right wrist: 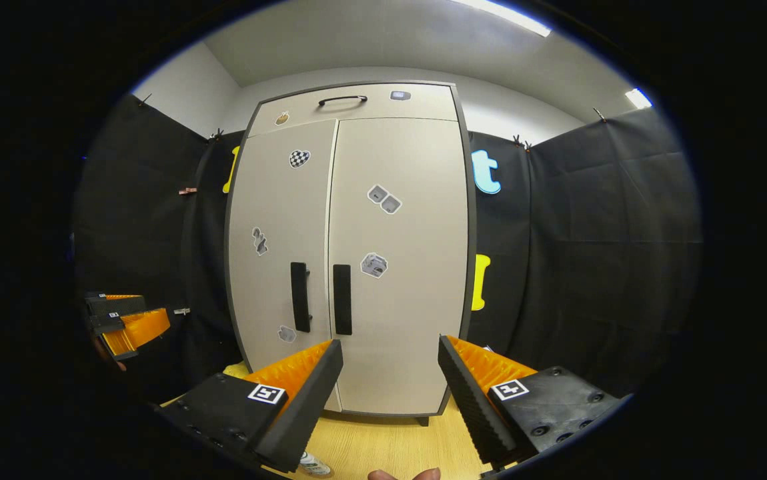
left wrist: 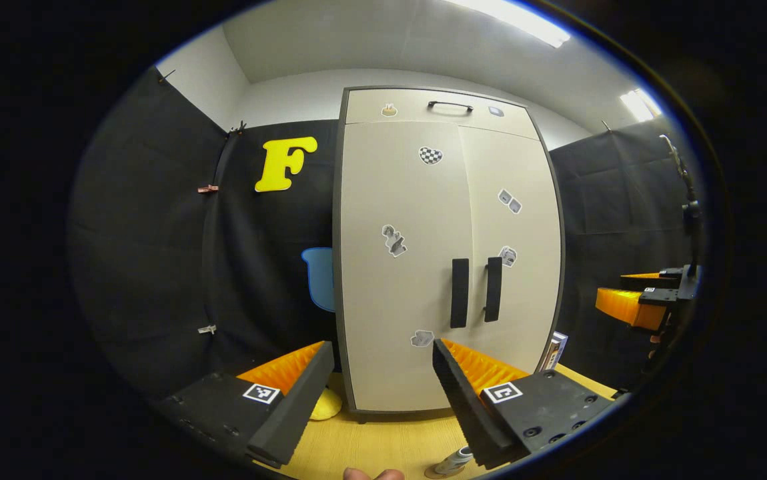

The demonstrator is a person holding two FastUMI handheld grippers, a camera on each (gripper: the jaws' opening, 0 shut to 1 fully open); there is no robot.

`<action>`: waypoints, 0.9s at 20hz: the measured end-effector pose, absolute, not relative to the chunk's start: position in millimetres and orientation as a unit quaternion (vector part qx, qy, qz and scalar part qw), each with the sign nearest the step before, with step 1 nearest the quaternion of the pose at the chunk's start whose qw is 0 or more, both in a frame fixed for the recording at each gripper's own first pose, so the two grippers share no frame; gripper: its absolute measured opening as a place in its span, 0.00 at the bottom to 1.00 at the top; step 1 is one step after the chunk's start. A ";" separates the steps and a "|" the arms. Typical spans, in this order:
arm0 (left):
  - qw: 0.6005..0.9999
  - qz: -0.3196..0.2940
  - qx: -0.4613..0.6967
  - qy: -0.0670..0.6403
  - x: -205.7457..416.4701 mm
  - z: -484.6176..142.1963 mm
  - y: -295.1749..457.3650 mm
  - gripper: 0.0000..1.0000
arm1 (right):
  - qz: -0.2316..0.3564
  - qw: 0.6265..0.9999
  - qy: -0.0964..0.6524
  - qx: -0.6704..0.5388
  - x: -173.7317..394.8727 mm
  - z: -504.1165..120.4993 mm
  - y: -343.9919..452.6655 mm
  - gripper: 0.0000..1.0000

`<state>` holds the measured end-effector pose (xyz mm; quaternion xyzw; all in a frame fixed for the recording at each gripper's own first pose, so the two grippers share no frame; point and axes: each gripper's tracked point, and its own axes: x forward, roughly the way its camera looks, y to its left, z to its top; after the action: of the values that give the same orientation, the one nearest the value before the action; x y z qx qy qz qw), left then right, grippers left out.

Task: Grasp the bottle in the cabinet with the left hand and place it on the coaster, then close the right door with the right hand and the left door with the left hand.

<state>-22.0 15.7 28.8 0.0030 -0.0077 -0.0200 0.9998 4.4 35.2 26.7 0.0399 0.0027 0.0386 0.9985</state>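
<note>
The cabinet (left wrist: 447, 253) stands upright on the wooden surface (left wrist: 383, 443), and it serves as the landmark here. Both of its doors are shut, the left door (left wrist: 400, 267) and the right door (left wrist: 513, 247) meeting flush at the middle, each with a dark vertical handle (left wrist: 459, 293) beside the seam and small stickers scattered over the fronts. Above the doors sits a shallow drawer front with a dark pull (left wrist: 450, 105). With the doors shut, the bottle cannot be seen, so whether it is inside cannot be told. The left tool (left wrist: 383, 383) hangs in front of the cabinet's lower left door, its fingers spread wide with nothing between them. The right tool (right wrist: 390, 380) hangs in front of the lower right door, likewise spread wide and holding nothing. In the left gripper view the right tool appears off to the cabinet's right at the edge; in the right gripper view the left tool (right wrist: 123, 320) appears off to the cabinet's left. Just in front of the cabinet, at the bottom of the left gripper view, a small pale object (left wrist: 453, 461) rests on the surface, too cut off to identify. A yellow thing (left wrist: 327, 405) lies beside the cabinet's lower left corner
</note>
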 end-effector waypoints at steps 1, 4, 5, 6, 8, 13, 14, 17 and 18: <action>1.000 -0.020 0.003 -0.008 -21.9 29.1 15.3 0.95 | 0.038 0.998 0.003 0.040 4.0 26.1 34.2 0.96; 1.000 -0.021 0.003 -0.008 -21.8 28.5 13.8 0.95 | 0.035 0.999 0.003 0.039 3.1 25.7 30.8 0.96; 1.000 -0.021 0.003 -0.007 -21.5 27.6 12.8 0.95 | 0.035 0.999 0.004 0.039 2.6 25.0 30.2 0.96; 1.000 -0.020 0.002 -0.007 -21.5 26.7 13.5 0.95 | 0.034 0.999 0.004 0.039 2.4 24.5 29.4 0.96; 1.000 -0.020 0.001 -0.006 -21.7 25.9 13.1 0.95 | 0.033 0.999 0.005 0.041 2.3 24.3 28.8 0.96; 1.000 -0.018 0.004 -0.004 -21.5 23.3 13.8 0.95 | 0.034 0.999 0.007 0.040 2.0 22.1 29.9 0.96; 1.000 -0.017 0.005 -0.004 -21.6 23.2 13.9 0.95 | 0.035 0.999 0.007 0.040 1.3 21.6 30.3 0.96; 1.000 -0.016 0.006 -0.004 -22.9 22.8 14.4 0.95 | 0.036 0.999 0.008 0.038 0.7 20.3 30.8 0.96; 1.000 -0.015 0.006 -0.005 -23.0 23.6 14.4 0.95 | 0.036 0.999 0.009 0.038 0.5 20.4 31.5 0.96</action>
<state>-23.0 14.4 23.6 0.0061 -0.0049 -0.0155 0.9998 0.5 31.5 20.4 0.0385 0.0085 0.0356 0.9986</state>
